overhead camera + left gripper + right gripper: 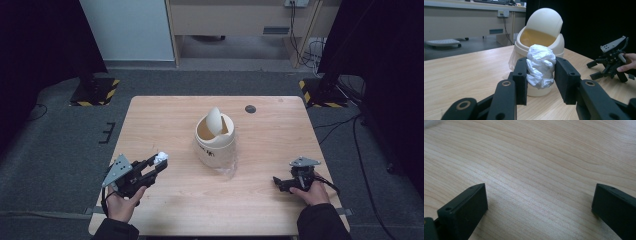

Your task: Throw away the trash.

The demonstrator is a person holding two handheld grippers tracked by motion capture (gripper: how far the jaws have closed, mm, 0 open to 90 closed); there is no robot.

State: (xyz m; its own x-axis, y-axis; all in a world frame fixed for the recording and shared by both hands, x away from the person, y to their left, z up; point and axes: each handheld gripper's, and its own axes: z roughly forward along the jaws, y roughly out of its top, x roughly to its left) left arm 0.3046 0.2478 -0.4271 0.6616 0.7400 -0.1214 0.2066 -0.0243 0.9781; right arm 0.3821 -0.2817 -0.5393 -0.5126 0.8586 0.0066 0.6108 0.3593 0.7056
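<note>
Pinching a crumpled white wad [540, 65], the left hand-held gripper [541, 80] grips it; the right hand-held gripper [539, 202] gapes wide, empty.

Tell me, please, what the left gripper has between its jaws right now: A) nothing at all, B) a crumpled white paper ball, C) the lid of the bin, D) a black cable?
B: in the left gripper view the left gripper has its two black jaws pressed against a crumpled white paper ball, held up in front of the cream bin, whose lid is tilted open.
</note>
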